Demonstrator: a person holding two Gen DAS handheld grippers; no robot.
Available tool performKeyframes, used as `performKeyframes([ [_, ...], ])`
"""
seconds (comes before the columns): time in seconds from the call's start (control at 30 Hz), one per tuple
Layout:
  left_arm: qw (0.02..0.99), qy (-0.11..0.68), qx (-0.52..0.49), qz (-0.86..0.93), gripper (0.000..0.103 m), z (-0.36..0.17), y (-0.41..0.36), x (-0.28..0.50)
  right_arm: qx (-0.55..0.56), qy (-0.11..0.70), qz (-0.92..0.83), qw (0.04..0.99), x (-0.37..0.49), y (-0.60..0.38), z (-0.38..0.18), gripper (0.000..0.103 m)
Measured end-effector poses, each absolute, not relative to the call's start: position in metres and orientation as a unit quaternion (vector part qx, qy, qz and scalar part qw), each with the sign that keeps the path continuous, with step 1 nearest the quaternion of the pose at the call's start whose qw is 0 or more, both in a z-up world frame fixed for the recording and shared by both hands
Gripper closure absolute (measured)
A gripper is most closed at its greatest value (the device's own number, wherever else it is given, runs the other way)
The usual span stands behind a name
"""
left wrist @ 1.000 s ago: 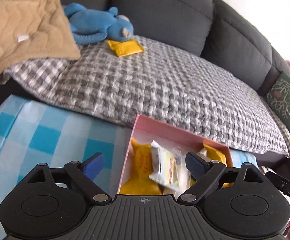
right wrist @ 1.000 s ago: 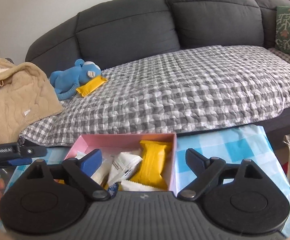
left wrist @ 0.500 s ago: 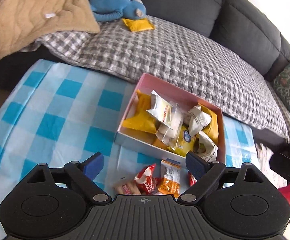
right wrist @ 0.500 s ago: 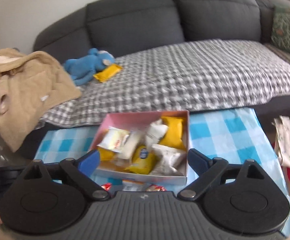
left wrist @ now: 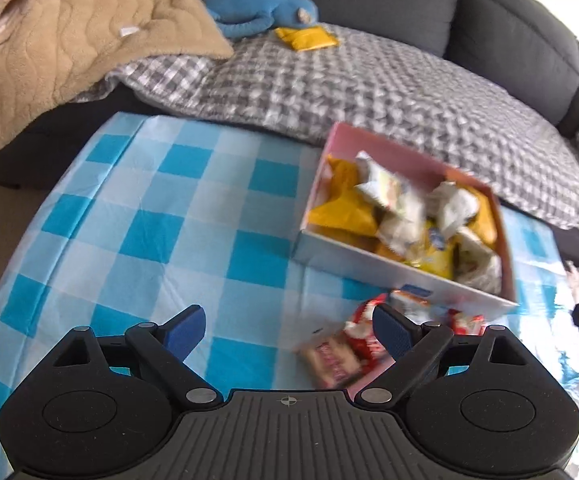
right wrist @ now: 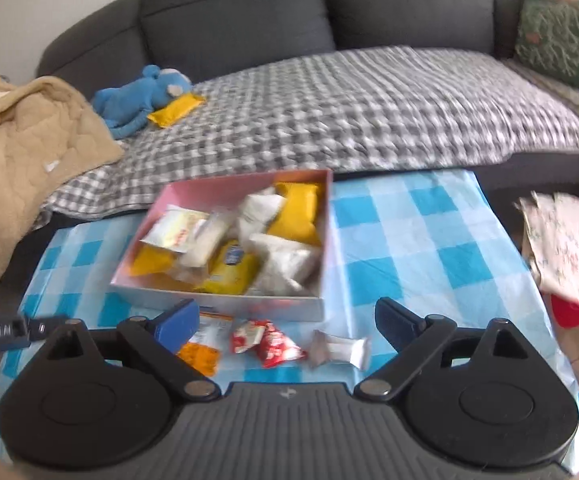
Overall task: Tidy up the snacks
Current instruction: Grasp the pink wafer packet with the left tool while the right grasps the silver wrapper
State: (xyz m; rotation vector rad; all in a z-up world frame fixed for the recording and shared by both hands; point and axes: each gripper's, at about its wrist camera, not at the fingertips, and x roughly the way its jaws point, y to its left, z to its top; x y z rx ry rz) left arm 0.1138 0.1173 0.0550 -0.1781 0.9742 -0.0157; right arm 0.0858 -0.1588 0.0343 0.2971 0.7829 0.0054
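Observation:
A pink box [right wrist: 225,189] [left wrist: 503,240] filled with several yellow and white snack packets sits on a blue-checked tablecloth [left wrist: 161,216]. In front of the box lie loose snacks: an orange packet [right wrist: 201,354], red-and-white wrappers [right wrist: 267,342] and a silver packet [right wrist: 339,350]. The left wrist view shows a tan bar [left wrist: 331,356] and red wrappers [left wrist: 363,334]. My left gripper [left wrist: 289,330] hangs open above the cloth, left of the box. My right gripper [right wrist: 287,320] is open above the loose snacks, nothing between its fingers.
A dark sofa [right wrist: 329,12] with a grey checked blanket [right wrist: 349,104] runs behind the table. On it lie a blue plush toy [right wrist: 137,98], a yellow packet [right wrist: 175,110] and a tan fleece garment [right wrist: 21,152]. A floral cloth [right wrist: 569,248] sits at the right.
Both grippers have drawn back from the sofa and tipped downward. The box, earlier half hidden, now shows whole, and the loose snacks before it have come into view. Both stay open.

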Motion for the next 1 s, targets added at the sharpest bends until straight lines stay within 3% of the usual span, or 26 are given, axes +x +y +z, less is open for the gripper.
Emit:
performKeyframes([
  [0.13,0.858,0.506,-0.091,-0.001,0.011,0.032,0.122,0.120,0.167,0.383,-0.019,0.908,0.092,-0.169,0.015,0.013],
  [0.3,0.874,0.481,-0.069,0.003,0.011,0.030,0.123,0.121,0.112,0.400,-0.018,0.909,0.092,-0.161,-0.007,0.016],
  [0.53,0.858,0.508,-0.075,-0.019,0.011,0.006,0.120,0.120,0.102,0.401,-0.026,0.910,0.094,-0.163,-0.017,0.017],
  [0.63,0.860,0.506,-0.059,-0.033,0.011,0.003,0.111,0.119,0.104,0.413,-0.021,0.904,0.099,-0.163,-0.020,0.026],
  [0.8,0.857,0.507,-0.039,-0.083,0.011,0.002,0.090,0.112,0.087,0.408,-0.024,0.908,0.103,-0.167,-0.022,0.026],
  [1.0,0.859,0.479,0.082,-0.163,0.011,-0.001,0.046,0.091,0.093,0.414,-0.029,0.905,0.109,-0.175,-0.029,0.026],
])
